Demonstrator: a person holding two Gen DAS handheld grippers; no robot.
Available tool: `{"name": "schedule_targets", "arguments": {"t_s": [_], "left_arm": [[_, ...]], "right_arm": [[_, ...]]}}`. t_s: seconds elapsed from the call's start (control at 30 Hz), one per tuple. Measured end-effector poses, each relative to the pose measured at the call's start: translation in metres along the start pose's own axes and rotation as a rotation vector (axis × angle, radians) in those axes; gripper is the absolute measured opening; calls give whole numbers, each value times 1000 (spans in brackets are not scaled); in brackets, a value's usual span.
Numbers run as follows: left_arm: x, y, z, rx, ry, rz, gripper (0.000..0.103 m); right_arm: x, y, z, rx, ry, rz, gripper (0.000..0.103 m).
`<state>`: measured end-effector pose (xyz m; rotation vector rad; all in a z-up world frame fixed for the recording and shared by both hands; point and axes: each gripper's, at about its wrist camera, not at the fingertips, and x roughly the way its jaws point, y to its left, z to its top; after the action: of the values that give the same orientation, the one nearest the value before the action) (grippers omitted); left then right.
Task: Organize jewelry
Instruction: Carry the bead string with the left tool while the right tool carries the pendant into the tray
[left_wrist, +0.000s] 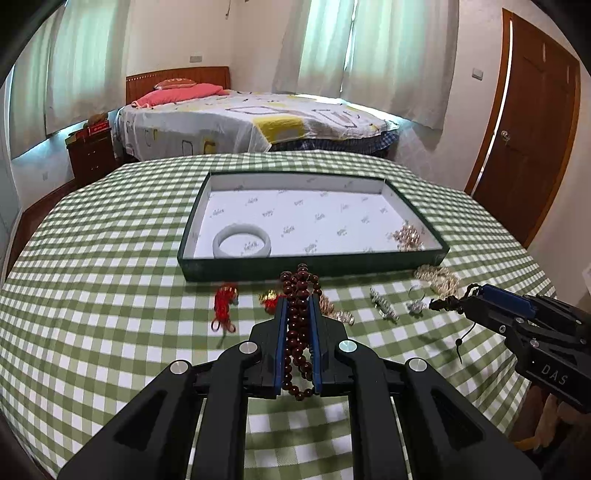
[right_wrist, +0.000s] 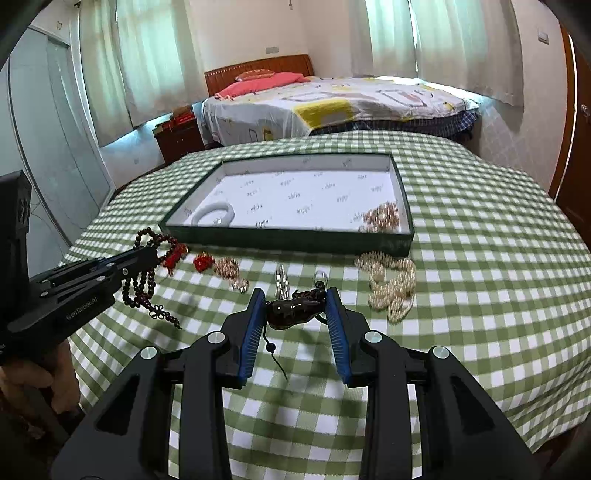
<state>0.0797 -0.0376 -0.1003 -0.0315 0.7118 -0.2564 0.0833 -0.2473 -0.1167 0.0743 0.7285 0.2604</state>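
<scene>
From the left wrist we see our left gripper (left_wrist: 298, 295) clamped on a dark red wooden bead strand (left_wrist: 297, 325); only the right wrist shows our right gripper (right_wrist: 295, 295) pinching a glossy brown gourd-shaped pendant (right_wrist: 291, 312) above the green checked tablecloth (right_wrist: 480, 295).

Bright daylight through curtains (left_wrist: 325, 44), fisheye-bent edges, slight blur

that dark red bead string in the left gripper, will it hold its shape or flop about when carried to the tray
Probably floppy: the bead string droops in loose loops on both sides of the left gripper, and its knotted tail dangles. It may swing, so lift clear of the tray wall. The round beads look smooth and might slip.
</scene>
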Motion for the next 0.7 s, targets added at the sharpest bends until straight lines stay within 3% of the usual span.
{"name": "schedule_targets", "arguments": {"t_s": [0.4,0.7], "left_arm": [[9,-7,55,7,-88,-29,12],[50,-13,98,-3,-115,-35,12]], "right_arm": [[7,-5,65,-5,-105,19,33],[50,-15,109,-1,-130,18,33]]}}
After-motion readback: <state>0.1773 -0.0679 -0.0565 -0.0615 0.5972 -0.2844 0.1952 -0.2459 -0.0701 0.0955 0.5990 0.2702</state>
